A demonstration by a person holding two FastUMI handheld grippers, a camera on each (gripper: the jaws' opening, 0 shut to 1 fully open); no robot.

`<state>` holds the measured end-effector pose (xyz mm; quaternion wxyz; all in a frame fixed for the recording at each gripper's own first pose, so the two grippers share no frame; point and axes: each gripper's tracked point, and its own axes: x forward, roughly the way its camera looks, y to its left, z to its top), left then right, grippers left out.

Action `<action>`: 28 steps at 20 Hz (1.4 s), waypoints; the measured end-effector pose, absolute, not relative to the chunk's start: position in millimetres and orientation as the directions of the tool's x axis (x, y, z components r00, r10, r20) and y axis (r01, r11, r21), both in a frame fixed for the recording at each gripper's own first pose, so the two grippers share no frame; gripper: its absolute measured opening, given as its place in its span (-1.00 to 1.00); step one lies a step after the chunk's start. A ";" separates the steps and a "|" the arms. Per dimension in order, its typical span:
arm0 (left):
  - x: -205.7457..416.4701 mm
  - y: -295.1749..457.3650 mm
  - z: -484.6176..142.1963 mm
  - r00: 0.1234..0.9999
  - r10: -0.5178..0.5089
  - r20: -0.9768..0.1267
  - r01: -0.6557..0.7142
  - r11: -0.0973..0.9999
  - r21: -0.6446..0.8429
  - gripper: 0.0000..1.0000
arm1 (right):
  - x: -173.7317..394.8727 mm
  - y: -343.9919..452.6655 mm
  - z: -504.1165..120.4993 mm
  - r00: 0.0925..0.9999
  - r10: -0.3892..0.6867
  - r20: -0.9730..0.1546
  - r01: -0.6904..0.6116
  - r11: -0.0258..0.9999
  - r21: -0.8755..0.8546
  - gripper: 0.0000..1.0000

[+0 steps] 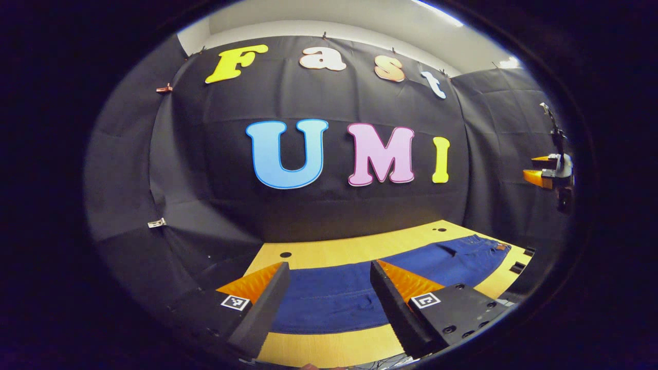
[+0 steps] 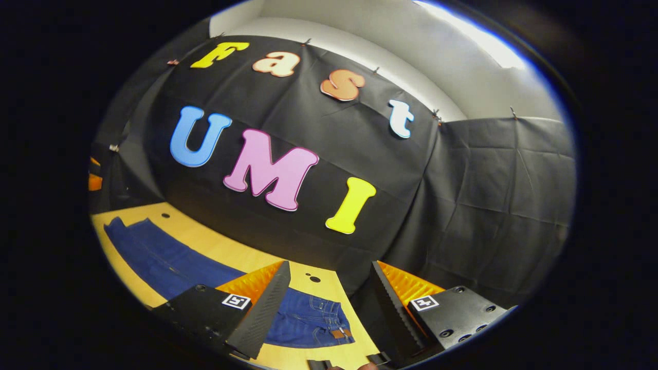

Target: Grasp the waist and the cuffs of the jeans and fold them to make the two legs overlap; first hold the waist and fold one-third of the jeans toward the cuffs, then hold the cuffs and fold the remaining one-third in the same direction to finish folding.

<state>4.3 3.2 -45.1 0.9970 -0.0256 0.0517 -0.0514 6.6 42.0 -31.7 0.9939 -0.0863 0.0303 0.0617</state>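
1. The booth has black cloth walls and a pale wooden table (image 1: 329, 249) with a few dark holes in its top; the jeans (image 1: 360, 290) lie flat along it, unfolded, so by my judgement no fold has been made yet.

2. The left gripper (image 1: 329, 293) hovers above the table with its jaws spread wide and nothing between them. Directly below and ahead of its fingers runs the leg section of the jeans; the waist lies far off to its right, and the cuff end must be to its left, behind the finger.

3. The right gripper (image 2: 329, 295) is likewise wide open and empty, held above the table. The waist (image 2: 321, 321), with its belt loops and a brown patch, sits just below and between its fingers, slightly toward its left finger; the legs stretch away to its left.

4. In the left gripper view the right gripper (image 1: 547, 174) shows far off to the right, raised well above the waist.

5. The step in hand looks like the approach for the first fold, laying one leg over the other.

6. To do it well:
   - lower the right gripper onto the waist edge and pinch the waistband, not a loose belt loop;
   - move the left gripper toward the cuffs before closing;
   - lift both ends together, keeping the cloth taut so the legs line up edge to edge.
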 end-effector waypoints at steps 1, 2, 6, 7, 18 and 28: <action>6.5 6.0 -57.2 0.984 -0.129 -0.127 0.127 0.992 -0.023 0.96 | 8.7 47.7 -39.3 0.986 0.144 -0.077 -0.158 0.962 -0.222 0.92; 9.9 8.3 -69.4 0.976 -0.152 -0.156 0.158 0.987 0.027 0.95 | 11.6 54.4 -47.7 0.980 0.177 -0.088 -0.195 0.940 -0.280 0.92; 22.9 17.7 -134.9 0.919 -0.244 -0.309 0.311 0.931 0.189 0.96 | 17.5 80.4 -107.7 0.931 0.305 -0.203 -0.365 0.812 -0.455 0.92; 23.9 17.4 -152.8 0.894 -0.270 -0.358 0.359 0.910 0.209 0.96 | 18.4 86.3 -126.5 0.914 0.328 -0.240 -0.406 0.780 -0.477 0.92; 55.5 54.1 -312.3 0.558 -0.235 -0.796 0.793 0.434 0.428 0.96 | 34.9 120.7 -307.7 0.648 0.452 -0.613 -0.762 0.393 -0.516 0.94; 85.2 48.0 -327.1 0.449 -0.269 -0.852 0.892 0.091 0.442 0.74 | 30.5 62.5 -392.0 0.480 0.401 -0.780 -0.865 0.066 -0.498 0.94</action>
